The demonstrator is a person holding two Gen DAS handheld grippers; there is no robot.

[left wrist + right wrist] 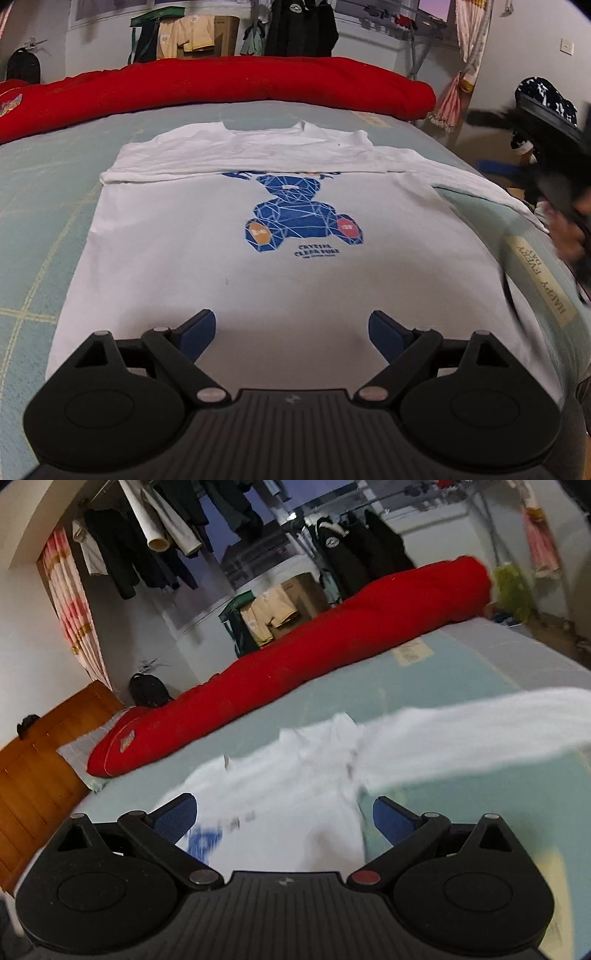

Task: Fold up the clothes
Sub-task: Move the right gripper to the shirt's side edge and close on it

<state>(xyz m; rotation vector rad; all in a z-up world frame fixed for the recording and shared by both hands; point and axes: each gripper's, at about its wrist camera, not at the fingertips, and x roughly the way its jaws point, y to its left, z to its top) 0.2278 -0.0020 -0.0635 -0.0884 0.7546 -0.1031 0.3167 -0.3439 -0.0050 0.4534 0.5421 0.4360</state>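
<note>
A white T-shirt (258,266) with a blue bear print lies flat on the bed, its top part folded down over the bear's head. My left gripper (291,332) is open and empty, just above the shirt's near hem. My right gripper (284,818) is open and empty above the shirt (295,775), which looks blurred in the right wrist view; one sleeve (461,727) stretches to the right. In the left wrist view the right gripper (554,192) shows as a dark blur at the bed's right edge.
The bed has a pale green sheet (44,206). A rolled red quilt (221,85) lies along the far side. A wooden headboard (33,760) stands at the left. Clothes (147,535) hang on a rack behind. A labelled pillow edge (539,273) sits at the right.
</note>
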